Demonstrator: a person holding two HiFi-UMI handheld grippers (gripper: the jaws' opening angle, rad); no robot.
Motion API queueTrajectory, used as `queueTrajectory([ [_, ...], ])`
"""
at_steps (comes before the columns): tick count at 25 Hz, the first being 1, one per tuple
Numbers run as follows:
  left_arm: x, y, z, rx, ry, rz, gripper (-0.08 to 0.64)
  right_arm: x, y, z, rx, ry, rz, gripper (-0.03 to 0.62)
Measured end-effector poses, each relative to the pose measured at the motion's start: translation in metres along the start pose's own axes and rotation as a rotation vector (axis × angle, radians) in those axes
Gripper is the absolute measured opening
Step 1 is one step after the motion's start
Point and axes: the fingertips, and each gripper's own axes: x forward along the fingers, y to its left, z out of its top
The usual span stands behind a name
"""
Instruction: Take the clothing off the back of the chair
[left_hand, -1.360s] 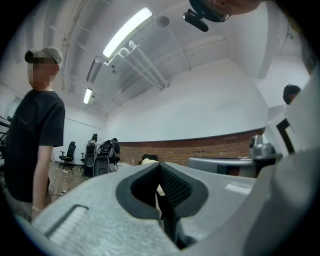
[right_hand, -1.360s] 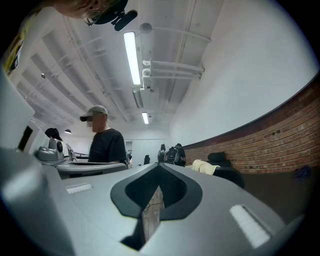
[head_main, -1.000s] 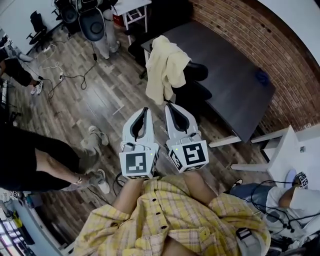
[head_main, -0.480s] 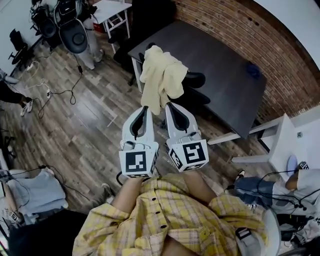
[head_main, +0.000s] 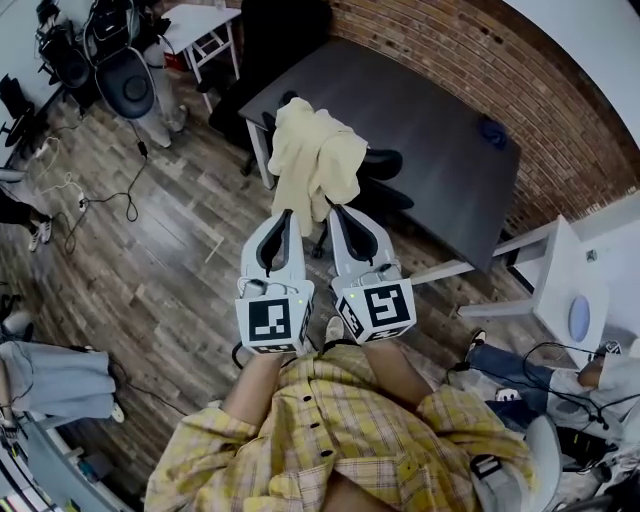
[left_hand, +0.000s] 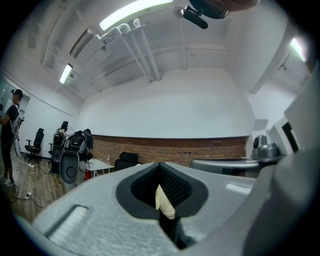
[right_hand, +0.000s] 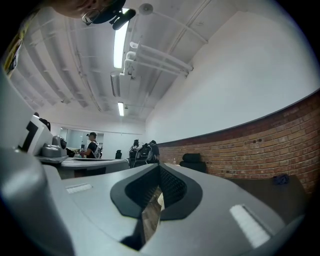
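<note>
A pale yellow garment (head_main: 310, 165) hangs over the back of a black office chair (head_main: 385, 180), which stands at a dark table (head_main: 430, 120). My left gripper (head_main: 288, 216) and right gripper (head_main: 338, 211) are held side by side and level, tips just short of the garment's lower hem. Both are shut with nothing in them. In the left gripper view the garment (left_hand: 165, 202) shows through the window behind the closed tips of the left gripper (left_hand: 160, 165). The right gripper view shows only a sliver of the garment (right_hand: 160, 200) behind the right gripper (right_hand: 160, 166).
A brick wall (head_main: 500, 70) runs behind the table. A white side table (head_main: 200, 25) and a grey chair with bags (head_main: 125, 85) stand at the far left. Cables (head_main: 90, 200) lie on the wood floor. White furniture (head_main: 560, 290) and a seated person (head_main: 600, 380) are on the right.
Both grippers have moved together toward the chair; the garment now hangs right at their tips. The person who stood at the left is gone from view.
</note>
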Motion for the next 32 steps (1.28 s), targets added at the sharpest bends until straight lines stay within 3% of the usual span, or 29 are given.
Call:
queueTrajectory([
  [3, 0.006, 0.009, 0.005, -0.008, -0.002, -0.01, 0.0, 0.007, 0.003, 0.004, -0.003, 0.003, -0.008, -0.003],
  [11, 0.048, -0.012, -0.016, 0.045, 0.024, -0.021, 0.0, 0.012, -0.043, -0.011, 0.006, -0.011, -0.013, -0.003],
  [25, 0.101, -0.007, -0.011, 0.061, 0.083, -0.068, 0.0, 0.02, -0.064, -0.014, 0.007, -0.008, 0.004, -0.003],
  [32, 0.124, -0.002, -0.006, 0.088, 0.129, -0.125, 0.085, 0.024, -0.063, -0.016, 0.009, -0.007, 0.015, -0.003],
])
